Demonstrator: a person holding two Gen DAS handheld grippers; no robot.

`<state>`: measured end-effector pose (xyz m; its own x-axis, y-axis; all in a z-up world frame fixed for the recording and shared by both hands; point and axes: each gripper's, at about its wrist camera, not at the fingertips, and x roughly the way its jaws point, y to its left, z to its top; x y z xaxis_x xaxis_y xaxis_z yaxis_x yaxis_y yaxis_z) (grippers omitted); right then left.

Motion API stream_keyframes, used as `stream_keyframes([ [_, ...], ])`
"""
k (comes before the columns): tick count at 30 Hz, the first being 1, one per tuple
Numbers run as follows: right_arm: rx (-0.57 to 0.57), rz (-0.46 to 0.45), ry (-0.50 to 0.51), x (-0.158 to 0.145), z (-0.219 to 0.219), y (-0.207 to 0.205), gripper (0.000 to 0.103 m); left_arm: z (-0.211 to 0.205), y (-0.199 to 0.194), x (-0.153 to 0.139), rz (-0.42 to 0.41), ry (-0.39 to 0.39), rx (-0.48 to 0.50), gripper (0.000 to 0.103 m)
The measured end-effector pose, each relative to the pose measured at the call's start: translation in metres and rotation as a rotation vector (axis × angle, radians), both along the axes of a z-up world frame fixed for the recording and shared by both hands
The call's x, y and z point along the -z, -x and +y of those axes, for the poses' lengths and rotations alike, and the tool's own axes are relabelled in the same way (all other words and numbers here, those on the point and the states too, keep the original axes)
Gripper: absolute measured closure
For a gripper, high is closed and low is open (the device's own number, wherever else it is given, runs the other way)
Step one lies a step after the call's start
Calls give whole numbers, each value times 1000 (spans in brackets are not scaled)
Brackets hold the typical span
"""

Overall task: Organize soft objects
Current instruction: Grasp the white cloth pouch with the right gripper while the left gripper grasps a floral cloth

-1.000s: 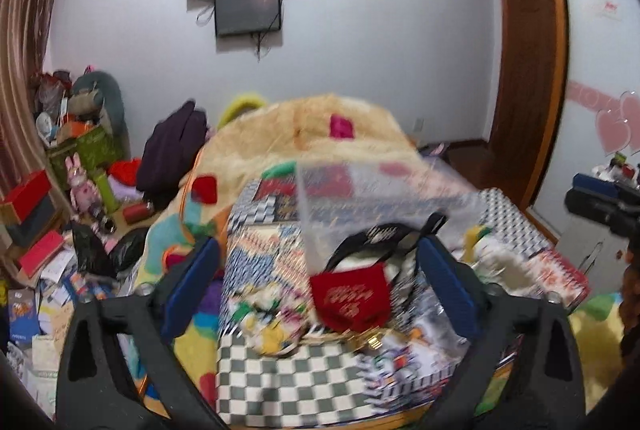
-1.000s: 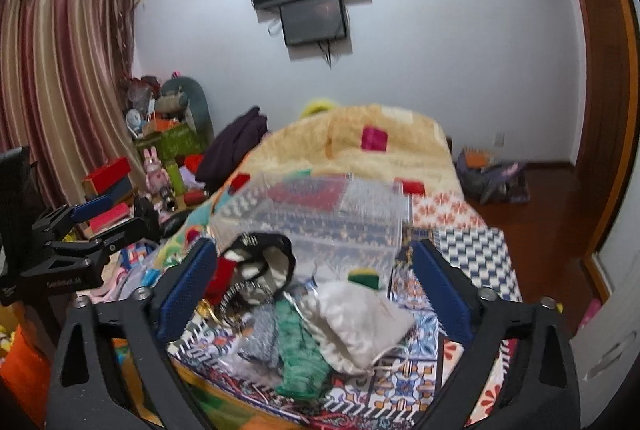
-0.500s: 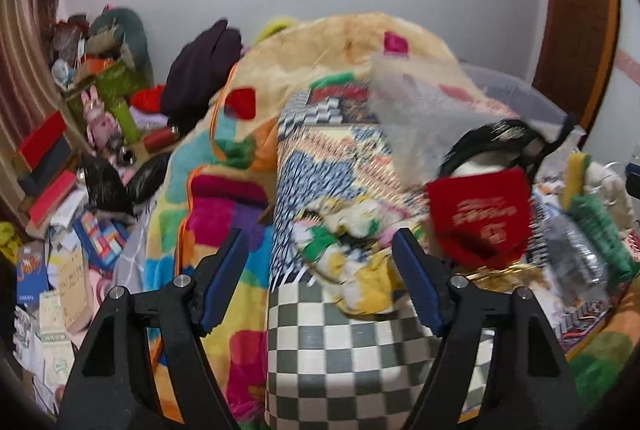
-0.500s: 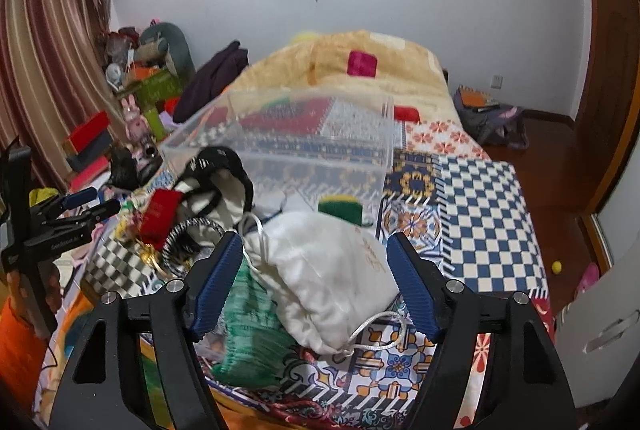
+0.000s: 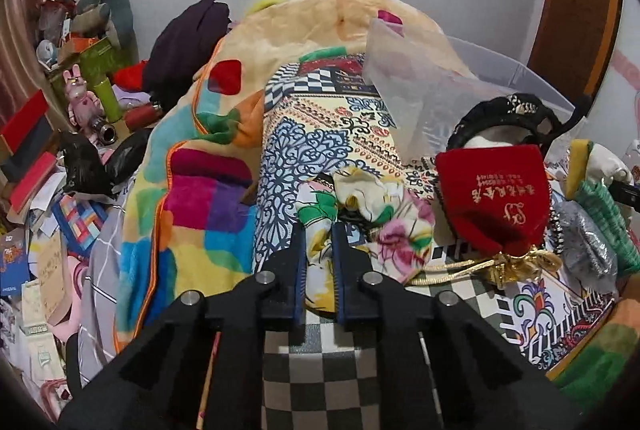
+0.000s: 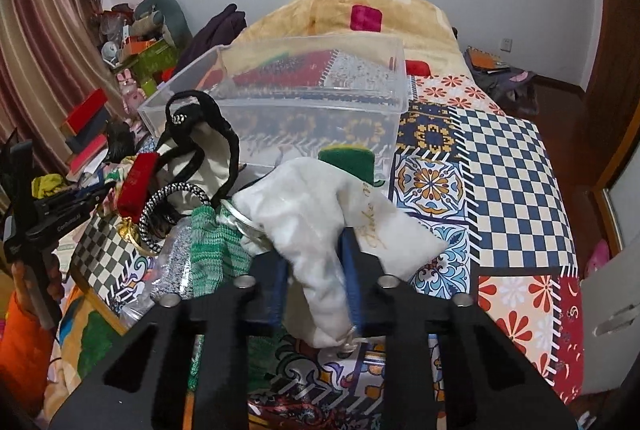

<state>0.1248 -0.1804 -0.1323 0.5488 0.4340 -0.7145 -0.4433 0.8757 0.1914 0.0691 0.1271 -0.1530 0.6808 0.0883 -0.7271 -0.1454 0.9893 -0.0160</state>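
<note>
My left gripper (image 5: 319, 230) is shut on a floral cloth (image 5: 376, 214) that lies on the patterned bedspread. My right gripper (image 6: 314, 250) is shut on a white drawstring pouch (image 6: 320, 198). A red velvet pouch (image 5: 496, 190) with a gold tie lies right of the floral cloth; it also shows in the right wrist view (image 6: 136, 182). A cream bag with black straps (image 6: 200, 142), a green knit item (image 6: 212, 242) and a silver glittery pouch (image 5: 588, 246) lie in the same pile. A clear plastic bin (image 6: 280, 102) stands behind the pile.
A yellow fleece blanket (image 6: 360, 10) covers the far bed. A colourful blanket (image 5: 192, 198) hangs off the left side. Boxes, toys and papers (image 5: 60, 150) crowd the floor at left. A wooden door frame (image 5: 576, 10) stands at right.
Both grippers moved down and forward into the pile and shut: the left on the floral cloth, the right on the white pouch. Both were open before.
</note>
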Motion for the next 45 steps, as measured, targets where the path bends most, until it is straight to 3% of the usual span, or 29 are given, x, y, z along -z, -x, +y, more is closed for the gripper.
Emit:
stream_keyframes([
  [5, -3, -41, -52, -16, -6, 6, 91, 1, 8, -22, -53, 19, -6, 95],
  [13, -9, -172, -103, -61, -10, 22, 91, -14, 20, -87, -216, 14, 49, 96],
  [23, 7, -309, -98, -98, -5, 3, 91, -46, -3, -138, -343, -10, 141, 96],
  [32, -3, -315, -58, -97, 18, -25, 91, -50, -59, -127, -267, 35, 177, 95],
  [40, -27, -219, -9, -62, 35, -62, 91, -54, -113, -81, -112, 70, 194, 96],
  [45, -21, -160, 21, -42, 43, -81, 91, -66, -127, -64, -85, 31, 215, 95],
])
